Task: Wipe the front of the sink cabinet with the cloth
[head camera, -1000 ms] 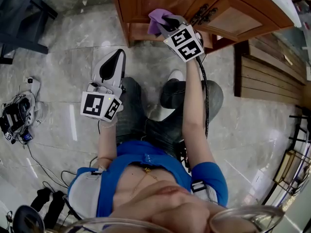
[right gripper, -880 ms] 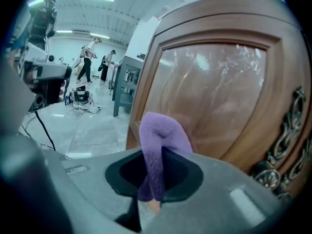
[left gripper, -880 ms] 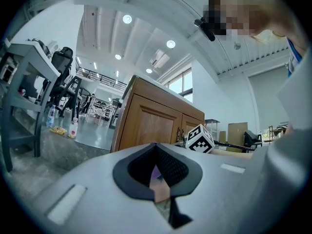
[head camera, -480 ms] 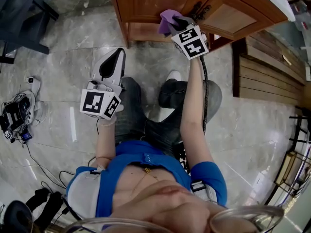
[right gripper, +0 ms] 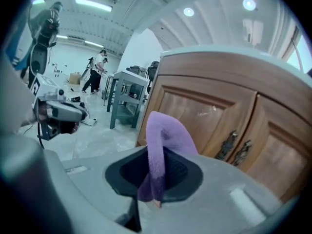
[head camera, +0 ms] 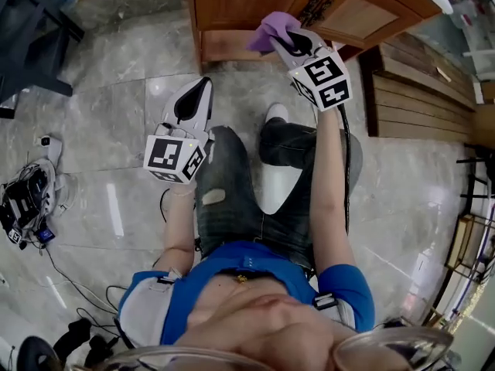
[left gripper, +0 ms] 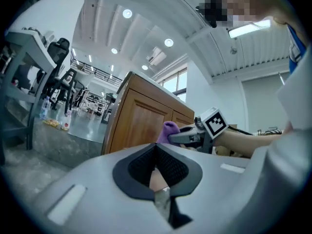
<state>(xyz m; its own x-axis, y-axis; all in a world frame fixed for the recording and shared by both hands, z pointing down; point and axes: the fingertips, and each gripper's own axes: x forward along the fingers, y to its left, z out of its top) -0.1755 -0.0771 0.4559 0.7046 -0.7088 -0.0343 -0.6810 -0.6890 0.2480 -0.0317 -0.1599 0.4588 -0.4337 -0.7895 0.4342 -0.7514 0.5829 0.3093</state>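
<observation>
1. Over the last second the right gripper (head camera: 288, 41) has slid the cloth (head camera: 269, 28) sideways along the lower part of the sink cabinet (head camera: 232, 2), closing on the pair of metal handles (head camera: 313, 10) at the door seam.
2. The left gripper (head camera: 193, 103) has barely moved. It stays parked above the left knee, well apart from the cabinet, with its jaws pressed together on nothing.
3. I read this as a wiping stroke in progress on the left door. The right door and the upper panels probably still need passes, so I judge the job well short of finished.
4. In the right gripper view the jaws are clenched on the cloth's lower end, and the rest stands up out of them.
5. The cloth is a soft purple strip, folded over at the top into a rounded hump that leans toward the wood. It looks limp and fleecy, so it should flatten easily against the door.
6. It sits in front of the left door's lower panel, left of the handles. Whether the hump actually presses the wood, I cannot tell from either view.
7. The cabinet front is warm brown wood with framed panels.
</observation>
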